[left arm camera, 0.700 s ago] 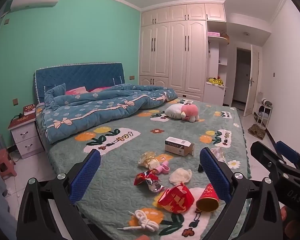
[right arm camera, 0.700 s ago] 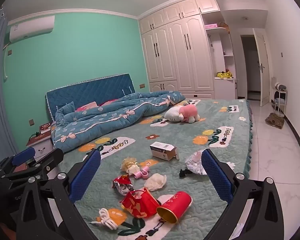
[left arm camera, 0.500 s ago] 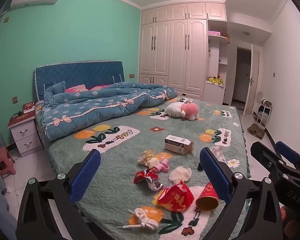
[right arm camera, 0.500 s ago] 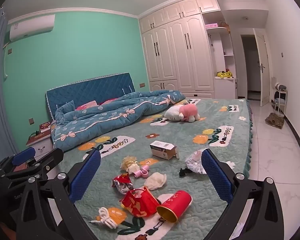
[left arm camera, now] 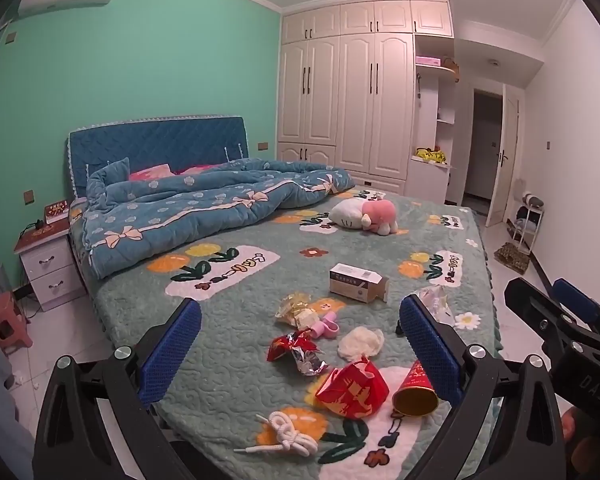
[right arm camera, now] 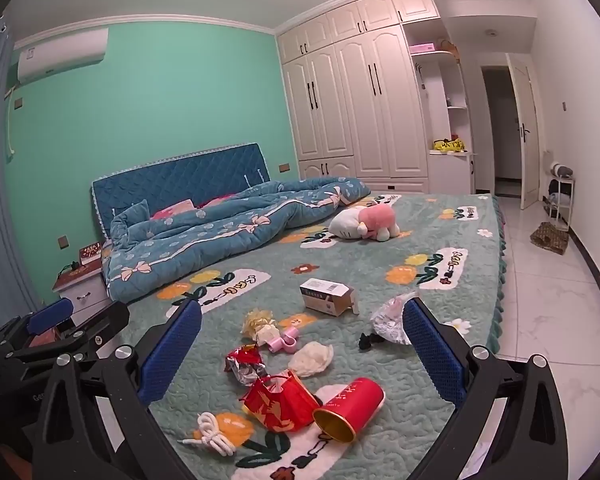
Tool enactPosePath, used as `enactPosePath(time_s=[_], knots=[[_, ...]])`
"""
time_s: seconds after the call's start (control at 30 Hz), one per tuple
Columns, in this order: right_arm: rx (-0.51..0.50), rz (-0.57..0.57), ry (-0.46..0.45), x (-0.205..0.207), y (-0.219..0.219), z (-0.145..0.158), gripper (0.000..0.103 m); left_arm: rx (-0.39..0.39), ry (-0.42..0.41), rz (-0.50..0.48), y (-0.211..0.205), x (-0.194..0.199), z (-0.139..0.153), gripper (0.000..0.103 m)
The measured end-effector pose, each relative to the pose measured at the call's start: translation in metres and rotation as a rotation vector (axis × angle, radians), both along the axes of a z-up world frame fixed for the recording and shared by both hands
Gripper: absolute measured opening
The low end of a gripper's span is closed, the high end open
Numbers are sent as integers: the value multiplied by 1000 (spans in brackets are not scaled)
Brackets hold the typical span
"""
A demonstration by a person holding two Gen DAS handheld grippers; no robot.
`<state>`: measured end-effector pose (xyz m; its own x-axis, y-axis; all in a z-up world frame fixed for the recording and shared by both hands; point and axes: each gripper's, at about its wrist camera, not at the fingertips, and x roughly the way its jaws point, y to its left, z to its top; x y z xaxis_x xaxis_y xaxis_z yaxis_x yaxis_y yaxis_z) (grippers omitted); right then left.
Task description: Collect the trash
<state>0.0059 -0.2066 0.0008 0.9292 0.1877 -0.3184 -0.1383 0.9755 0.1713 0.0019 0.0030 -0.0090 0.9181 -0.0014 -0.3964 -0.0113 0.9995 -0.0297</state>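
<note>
Trash sits clustered at the near edge of the bed (left arm camera: 228, 280). Left gripper (left arm camera: 300, 352) and right gripper (right arm camera: 302, 354) both gape wide, empty. Take the red cup (right arm camera: 350, 408) first; pinch it across the body, gently, since it likely crushes.

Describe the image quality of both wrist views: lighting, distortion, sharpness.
Left wrist view: dim, even indoor light, strong fisheye bending of the wardrobe, black corners, litter such as the red cup sharp. Right wrist view: same bending, faint sheen on the floor tiles, red cup crisp, no motion blur.
</note>
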Motion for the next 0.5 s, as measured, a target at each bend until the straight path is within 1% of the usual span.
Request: enactPosePath(time_s=[0.5], knots=[[-2, 3, -6, 1, 2, 4, 99, -3, -5, -3, 3, 0, 3, 98]])
